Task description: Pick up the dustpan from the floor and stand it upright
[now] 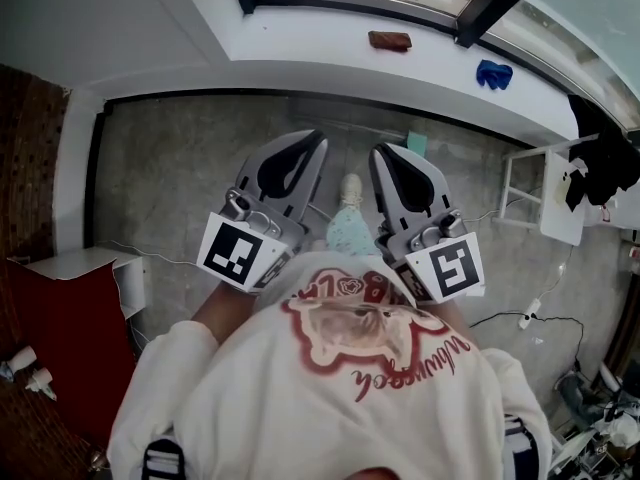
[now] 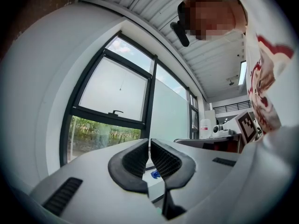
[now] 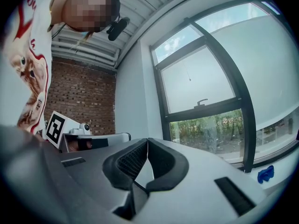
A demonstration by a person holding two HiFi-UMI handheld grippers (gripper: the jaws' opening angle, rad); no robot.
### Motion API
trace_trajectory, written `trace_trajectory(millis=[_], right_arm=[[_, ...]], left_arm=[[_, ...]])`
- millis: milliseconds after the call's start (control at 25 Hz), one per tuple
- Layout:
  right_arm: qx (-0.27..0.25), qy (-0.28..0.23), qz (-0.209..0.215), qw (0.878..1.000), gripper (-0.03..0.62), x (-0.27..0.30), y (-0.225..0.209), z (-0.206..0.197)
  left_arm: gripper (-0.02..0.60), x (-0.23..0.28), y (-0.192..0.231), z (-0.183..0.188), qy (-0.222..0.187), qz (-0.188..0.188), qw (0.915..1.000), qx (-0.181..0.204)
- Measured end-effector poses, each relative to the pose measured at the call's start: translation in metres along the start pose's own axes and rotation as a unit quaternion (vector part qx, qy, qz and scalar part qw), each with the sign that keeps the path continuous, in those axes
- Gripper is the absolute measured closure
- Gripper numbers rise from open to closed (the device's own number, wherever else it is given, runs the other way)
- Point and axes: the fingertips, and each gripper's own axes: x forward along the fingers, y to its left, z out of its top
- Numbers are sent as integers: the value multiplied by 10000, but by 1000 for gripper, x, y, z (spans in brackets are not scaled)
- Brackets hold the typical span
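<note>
Grey plastic forms two grippers, the left gripper [image 2: 149, 141] and the right gripper [image 3: 147, 141], both with jaws pressed together, holding nothing.

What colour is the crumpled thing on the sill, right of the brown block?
The crumpled thing is blue; it shows best in the head view.

Grey left tongs [image 1: 318, 138] and right tongs [image 1: 381, 152] (black-and-white markers [image 1: 238, 251]), white sweatshirt [image 1: 300, 408] printed red, blue cloth [image 1: 494, 73]
</note>
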Motion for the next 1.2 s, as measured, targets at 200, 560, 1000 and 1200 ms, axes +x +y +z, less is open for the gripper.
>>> trace_trajectory(millis=[200, 560, 1000, 1200], right_arm=[[-17, 7, 148, 9999, 569, 38, -46, 4], [-62, -63, 349, 9994, 569, 101, -130, 21], [109, 228, 686, 9973, 569, 158, -192, 2], [228, 483, 854, 9949, 569, 189, -190, -27]], left_arm=[[561, 48, 28, 3, -74, 139, 9998, 92], [561, 141, 75, 10, -171, 331, 9992, 158], [561, 199, 126, 1, -133, 842, 9961, 234], [561, 194, 165, -8, -213, 1119, 9933, 207]])
